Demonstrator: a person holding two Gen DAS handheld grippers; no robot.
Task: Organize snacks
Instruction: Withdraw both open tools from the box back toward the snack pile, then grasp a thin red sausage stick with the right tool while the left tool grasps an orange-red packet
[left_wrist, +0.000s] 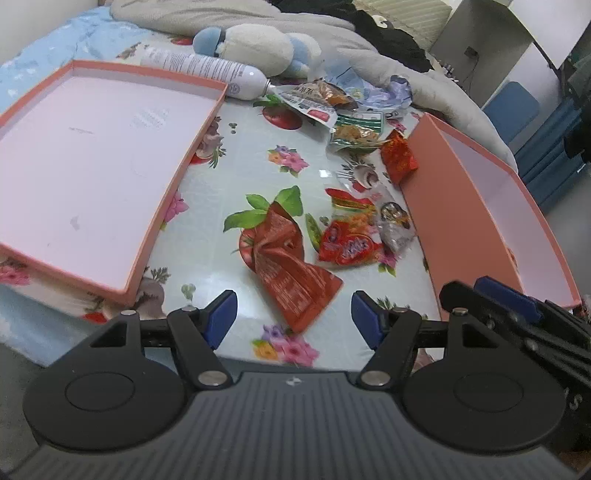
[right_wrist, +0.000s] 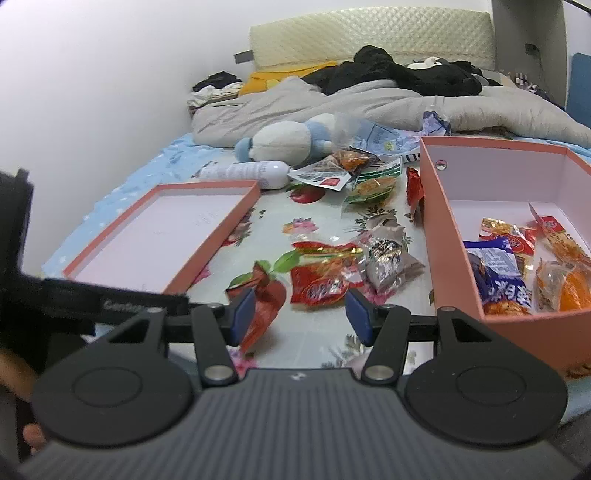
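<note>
Several snacks (right_wrist: 517, 266) inside box (right_wrist: 439, 236), right-view only

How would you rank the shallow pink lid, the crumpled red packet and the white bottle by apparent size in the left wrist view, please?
1. shallow pink lid
2. crumpled red packet
3. white bottle
The packet's nearness makes the last two unsure.

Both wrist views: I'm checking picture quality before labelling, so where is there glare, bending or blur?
Left wrist view: a pale sheen on the tablecloth behind the orange wrapper, and the lid has curved edges. Right wrist view: corners darken, the box wall bows, and the packets are soft.
</note>
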